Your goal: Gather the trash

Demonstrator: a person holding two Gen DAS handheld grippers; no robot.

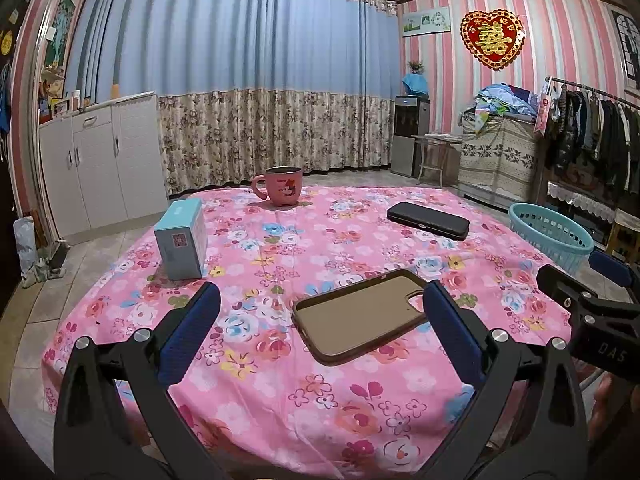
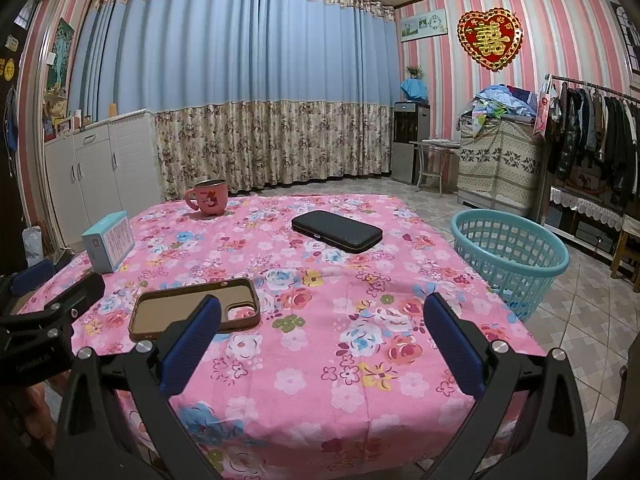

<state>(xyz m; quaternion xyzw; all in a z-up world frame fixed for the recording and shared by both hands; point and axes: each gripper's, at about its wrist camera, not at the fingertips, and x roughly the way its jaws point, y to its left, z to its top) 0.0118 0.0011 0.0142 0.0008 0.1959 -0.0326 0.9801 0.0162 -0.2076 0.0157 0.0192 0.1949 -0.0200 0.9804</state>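
Holding my left gripper (image 1: 320, 332) and right gripper (image 2: 320, 344) spread wide and empty over the near table (image 1: 280, 420) edge, I judge both are poised to choose. Beyond lie one phone case (image 1: 360, 316), one box (image 1: 182, 238), one black case (image 1: 428, 221), one mug (image 1: 282, 186). One basket (image 2: 508, 256) stands right of the table; which item counts as trash I cannot tell.

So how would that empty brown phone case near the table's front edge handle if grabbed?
The phone case looks like a thin open shell, so probably light and flexible. It lies flat on the tablecloth, so it should slide, not roll; its low rim may be awkward to pinch.
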